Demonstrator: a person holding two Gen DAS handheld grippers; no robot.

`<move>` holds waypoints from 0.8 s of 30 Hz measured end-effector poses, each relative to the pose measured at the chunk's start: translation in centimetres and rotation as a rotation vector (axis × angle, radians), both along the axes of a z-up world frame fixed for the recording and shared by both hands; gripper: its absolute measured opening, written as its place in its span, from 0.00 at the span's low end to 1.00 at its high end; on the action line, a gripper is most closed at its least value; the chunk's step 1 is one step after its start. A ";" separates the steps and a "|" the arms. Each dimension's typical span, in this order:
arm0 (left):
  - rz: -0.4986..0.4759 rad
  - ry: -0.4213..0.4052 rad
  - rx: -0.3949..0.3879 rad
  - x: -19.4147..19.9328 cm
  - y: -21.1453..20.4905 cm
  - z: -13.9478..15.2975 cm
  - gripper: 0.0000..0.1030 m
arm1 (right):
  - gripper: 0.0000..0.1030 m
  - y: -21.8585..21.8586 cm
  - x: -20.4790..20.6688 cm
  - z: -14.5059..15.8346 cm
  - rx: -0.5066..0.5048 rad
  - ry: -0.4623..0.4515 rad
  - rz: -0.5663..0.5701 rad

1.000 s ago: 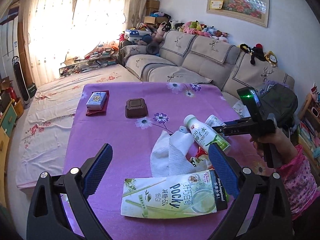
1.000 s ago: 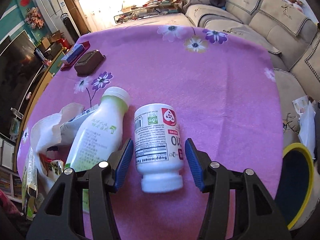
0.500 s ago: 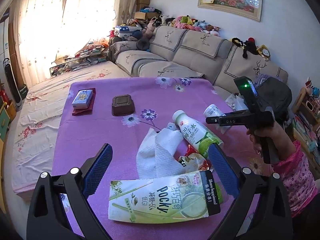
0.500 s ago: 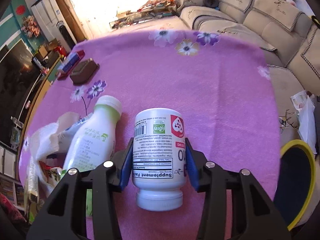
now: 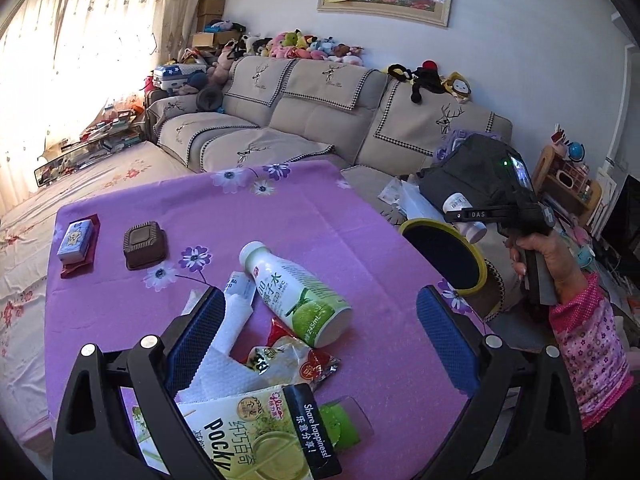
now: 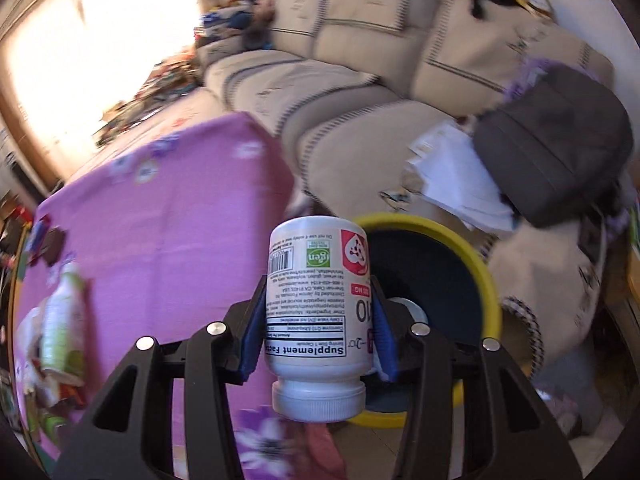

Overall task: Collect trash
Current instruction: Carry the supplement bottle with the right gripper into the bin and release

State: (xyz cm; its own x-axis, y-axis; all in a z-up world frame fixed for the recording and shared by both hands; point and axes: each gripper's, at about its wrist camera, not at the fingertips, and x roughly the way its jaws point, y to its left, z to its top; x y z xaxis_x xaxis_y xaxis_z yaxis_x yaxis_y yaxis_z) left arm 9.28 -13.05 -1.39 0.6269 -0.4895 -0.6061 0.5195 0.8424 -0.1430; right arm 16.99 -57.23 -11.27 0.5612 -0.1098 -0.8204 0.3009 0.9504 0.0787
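The white supplement bottle [image 6: 318,316] is clenched between the blue pads [image 6: 252,344] of the right gripper [image 6: 318,336], cap toward the camera and base pointing away. It is held in the air off the bench's right edge, above or just short of the yellow-rimmed bin [image 6: 476,264] that stands on the floor between the bench [image 5: 320,216] and the sofa [image 5: 312,120]. That placement reads as a carry to the drop: the bin's dark mouth lies just behind the bottle, so opening the gripper there would likely let it fall in. From the left wrist view the same bottle [image 5: 464,216] shows in the right gripper [image 5: 476,214] over the bin [image 5: 444,256].

The left gripper [image 5: 316,340] hangs released, jaws wide, over the trash heaped near the bench's near edge: a green-and-white drink bottle [image 5: 296,290] lying on its side, crumpled paper towel [image 5: 228,344], a snack wrapper [image 5: 292,360] and a Pocky box [image 5: 260,428]. It looks poised to take one of these next, though it touches none. A brown box [image 5: 144,244] and a small blue pack [image 5: 76,240] sit toward the far left corner.

Half a second ago the supplement bottle was already gripped but low over the purple cloth beside the drink bottle; now it has swung clear of the bench's right edge toward the bin, and the right view is blurred by that motion. The left gripper has edged closer over the heap.
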 end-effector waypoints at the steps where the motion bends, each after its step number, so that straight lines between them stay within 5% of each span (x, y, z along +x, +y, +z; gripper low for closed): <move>1: -0.003 0.003 0.005 0.2 -0.3 0.0 0.92 | 0.43 -1.0 -0.1 -0.5 -0.009 0.008 -0.028; 12: -0.026 0.007 0.055 1.8 -2.8 -0.3 0.92 | 0.43 -5.6 2.3 -8.2 -0.018 0.160 -0.113; 24: 0.014 0.033 0.093 2.9 -2.6 -1.1 0.92 | 0.43 -6.2 3.2 -11.9 0.027 0.225 -0.109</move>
